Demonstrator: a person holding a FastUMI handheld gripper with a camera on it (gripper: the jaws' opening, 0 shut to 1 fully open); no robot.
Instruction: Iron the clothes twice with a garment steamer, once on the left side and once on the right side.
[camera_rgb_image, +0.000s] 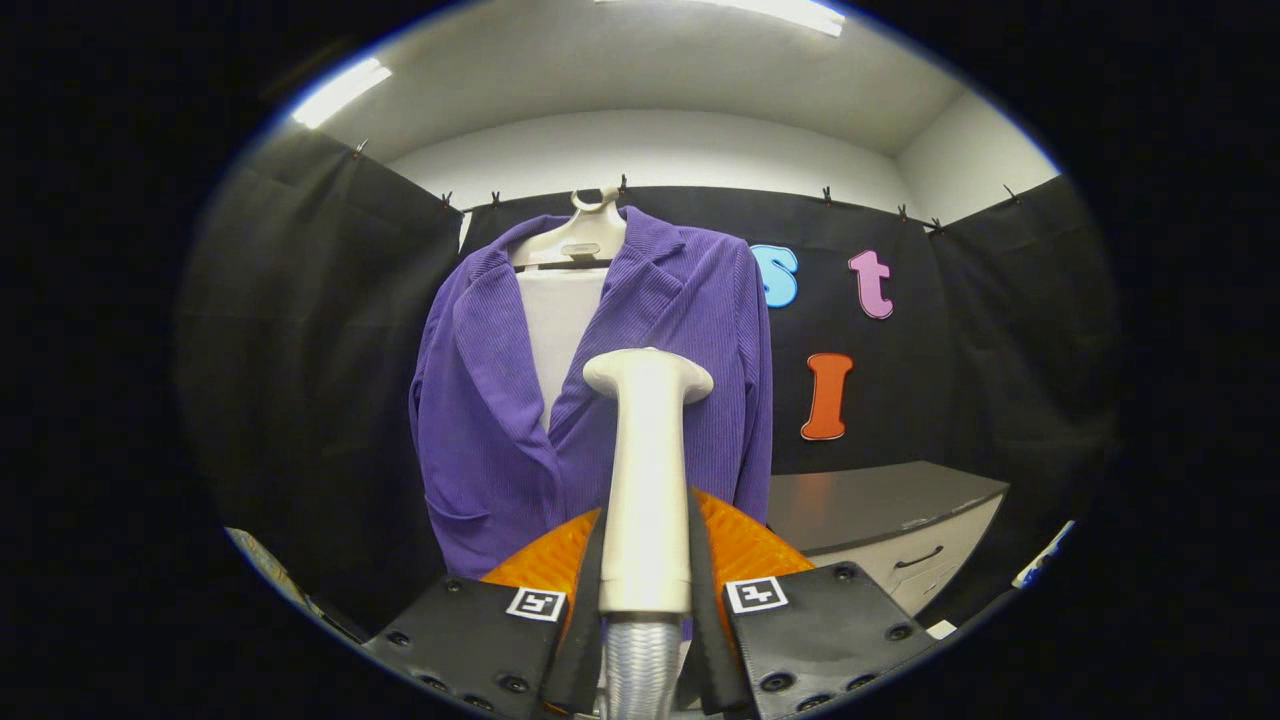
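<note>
A purple ribbed jacket hangs on a white hanger over a white inner shirt, in front of the black back wall. My gripper is shut on the white handle of the garment steamer, both fingers pressing its sides. The steamer stands upright between the fingers, its head level with the jacket's chest, a little right of the lapel opening. Whether the head touches the fabric cannot be told. A ribbed grey hose leaves the handle's lower end.
A grey-topped cabinet with white drawers stands to the right of the jacket, against the wall. Black cloth walls close in the left and right sides. An orange part of the gripper shows behind the fingers.
</note>
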